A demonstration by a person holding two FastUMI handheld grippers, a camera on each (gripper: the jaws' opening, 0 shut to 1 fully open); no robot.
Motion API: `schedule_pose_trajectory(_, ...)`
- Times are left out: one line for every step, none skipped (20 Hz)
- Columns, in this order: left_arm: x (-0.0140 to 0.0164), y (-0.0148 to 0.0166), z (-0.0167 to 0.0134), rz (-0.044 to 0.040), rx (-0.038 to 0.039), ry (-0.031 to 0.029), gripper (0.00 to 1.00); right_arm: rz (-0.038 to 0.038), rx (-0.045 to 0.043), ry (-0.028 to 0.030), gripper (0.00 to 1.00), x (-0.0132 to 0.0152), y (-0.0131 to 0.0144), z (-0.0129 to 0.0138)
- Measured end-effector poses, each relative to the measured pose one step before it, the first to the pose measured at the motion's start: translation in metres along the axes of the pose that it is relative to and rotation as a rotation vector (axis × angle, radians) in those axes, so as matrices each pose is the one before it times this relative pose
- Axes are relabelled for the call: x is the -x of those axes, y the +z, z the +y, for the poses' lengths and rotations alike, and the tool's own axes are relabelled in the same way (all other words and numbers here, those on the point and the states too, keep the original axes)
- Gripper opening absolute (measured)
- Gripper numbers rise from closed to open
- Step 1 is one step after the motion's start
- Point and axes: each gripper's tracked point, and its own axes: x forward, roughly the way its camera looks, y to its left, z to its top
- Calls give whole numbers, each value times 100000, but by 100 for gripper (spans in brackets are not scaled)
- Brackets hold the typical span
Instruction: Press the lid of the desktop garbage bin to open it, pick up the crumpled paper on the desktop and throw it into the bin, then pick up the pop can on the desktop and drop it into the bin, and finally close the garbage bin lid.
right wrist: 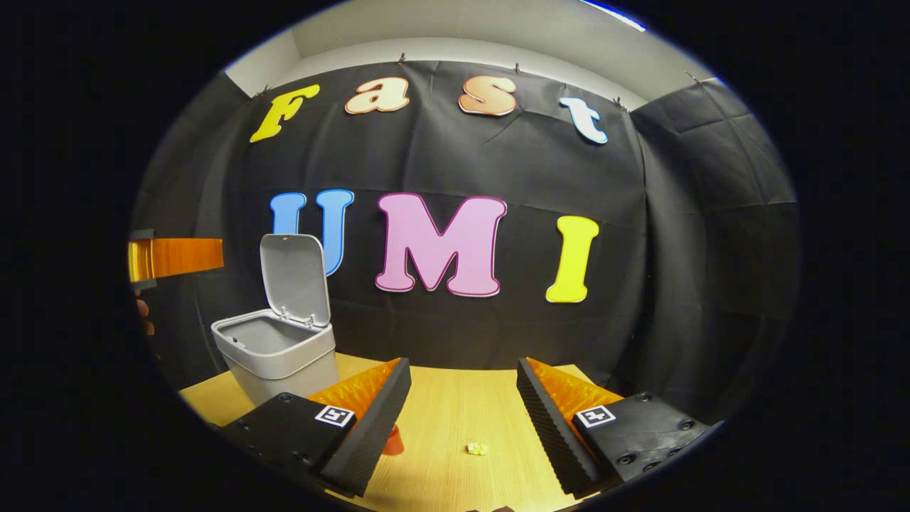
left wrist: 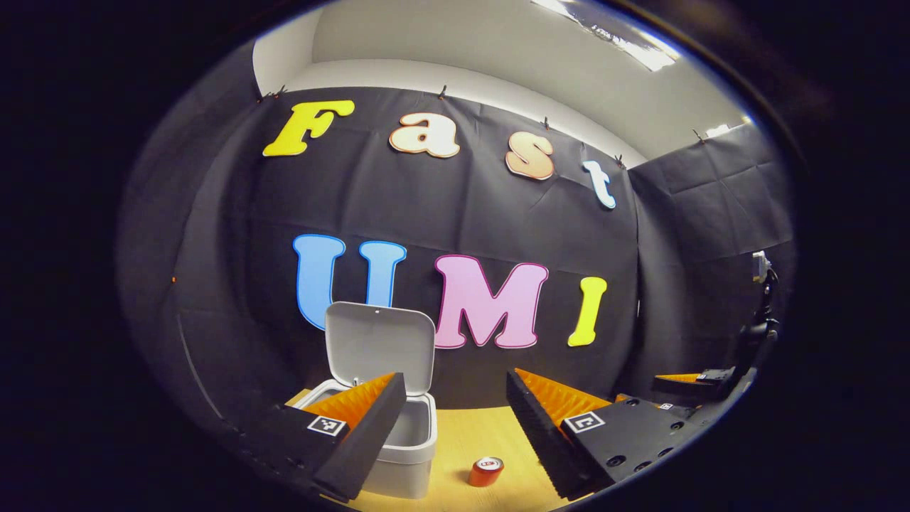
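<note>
A pale wooden counter (right wrist: 455,412) with a visible grain runs back to the black cloth wall (right wrist: 498,163), which hangs creased (pinned up by small clips along its top edge). Above it are a white wall (left wrist: 455,78) and a bright ceiling light (left wrist: 611,35).

Bin (left wrist: 398,455) lid (left wrist: 379,345) stands open; pop can (left wrist: 486,471) upright beside it

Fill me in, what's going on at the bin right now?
The bin stands on the wooden desktop with its lid already flipped up. The crumpled paper and the pop can still lie on the desktop. The left gripper and the right gripper are both open and hold nothing; the paper lies just ahead of the right one.
</note>
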Motion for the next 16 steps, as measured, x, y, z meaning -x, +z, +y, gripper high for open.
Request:
schedule_pose_trajectory(75,-408,-214,839,-1093,-100,95,3678,-2416,1005,96,-421,-752,26)
schedule_pose_trajectory(119,-228,-134,703,-1138,119,95,3959,-2250,97,97,-572,-907,-290)
schedule_pose_trajectory(124,-203,-94,695,-662,168,95,4175,-1777,-48,97,-745,-982,-448)
schedule_pose_trajectory(114,-63,-166,285,-215,128,95,4501,-1562,-468,97,-958,-974,-449)
schedule_pose_trajectory(102,-221,-138,521,-4,335,95,3795,-1100,-510,96,-995,-959,-590)
schedule_pose_trajectory(122,-82,37,574,-31,679,95,3433,-782,-277,97,-1233,-825,-442)
schedule_pose_trajectory(54,-328,-96,878,-57,603,95,4489,-201,364,97,-1217,-1058,-376)
schedule_pose_trajectory(128,-310,-52,959,-326,548,95,4779,507,-159,97,-1344,-1142,-342)
schedule_pose_trajectory(134,-238,55,1031,-684,820,95,4950,730,-189,97,-1453,-1316,-539)
schedule_pose_trajectory(132,-248,33,839,-880,956,95,5818,913,276,97,-1235,-1334,-378)
schedule_pose_trajectory(104,-281,112,855,-399,1045,95,6321,997,-45,96,-1269,-1492,-321)
schedule_pose_trajectory(41,-309,77,875,227,998,95,5796,1251,-6,96,-1051,-1447,-105)
schedule_pose_trajectory(24,-352,80,937,508,1266,95,4205,1611,-541,96,-1513,-1171,-341)
schedule_pose_trajectory(40,-304,176,1177,568,1428,95,4150,1804,-372,97,-1610,-992,-193)
schedule_pose_trajectory(161,-397,156,1099,279,1460,95,3942,2469,152,97,-1205,-927,-15)
schedule_pose_trajectory(68,-403,146,1555,-114,1433,95,4532,3024,46,97,-1633,-1227,-76)
